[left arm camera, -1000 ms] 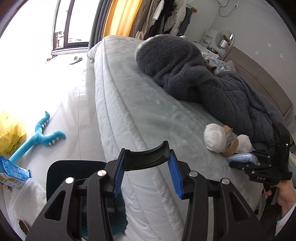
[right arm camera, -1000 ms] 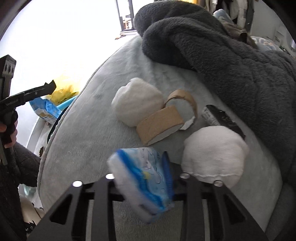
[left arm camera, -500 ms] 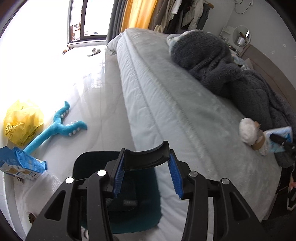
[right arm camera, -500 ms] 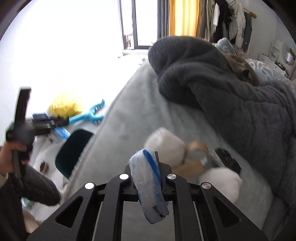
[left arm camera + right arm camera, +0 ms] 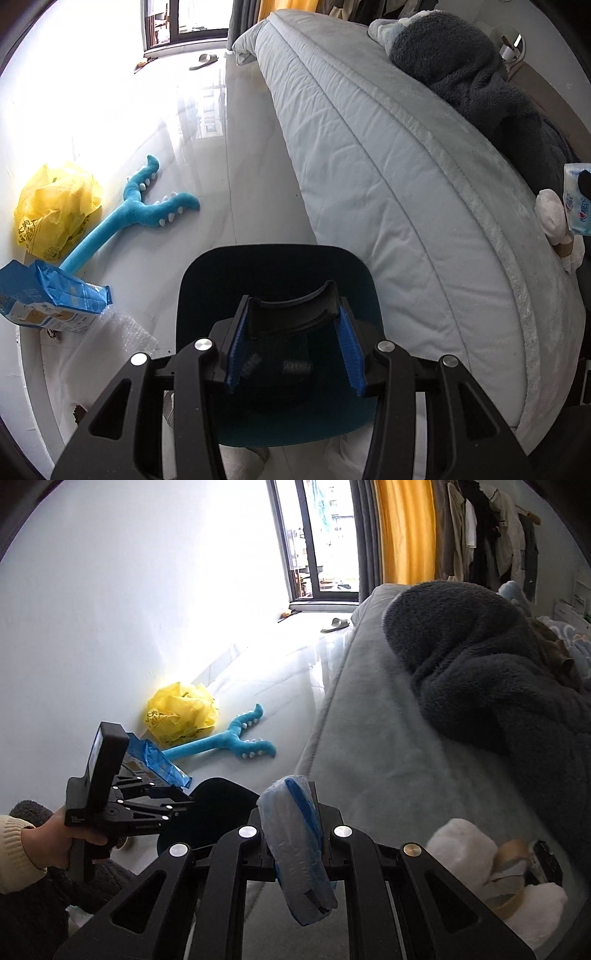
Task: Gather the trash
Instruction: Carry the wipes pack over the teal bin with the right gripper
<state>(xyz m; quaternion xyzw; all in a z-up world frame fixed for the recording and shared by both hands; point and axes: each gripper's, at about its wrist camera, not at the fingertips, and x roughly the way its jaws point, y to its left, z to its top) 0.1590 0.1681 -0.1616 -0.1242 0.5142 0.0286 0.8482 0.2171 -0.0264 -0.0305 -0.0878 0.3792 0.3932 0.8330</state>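
Observation:
My right gripper [image 5: 291, 805] is shut on a blue-and-white tissue pack [image 5: 295, 845], held above the bed's edge; the pack also shows in the left wrist view [image 5: 578, 199]. My left gripper [image 5: 291, 325] is shut on the rim of a dark teal bin [image 5: 277, 266] standing on the floor beside the bed; the bin also shows in the right wrist view [image 5: 218, 808]. On the bed lie white crumpled wads [image 5: 458, 845], a cardboard tape roll [image 5: 511, 864] and a dark wrapper [image 5: 546, 856].
A grey bed [image 5: 388, 166] with a dark fleece blanket [image 5: 498, 672] fills the right. On the floor lie a yellow plastic bag [image 5: 55, 206], a blue plush toy [image 5: 136, 214], a blue snack bag [image 5: 51, 299] and bubble wrap [image 5: 125, 332].
My right gripper lifted the tissue pack off the bed and swung left toward the bin. My left gripper pulled back from the bed with the bin, which now shows fully.

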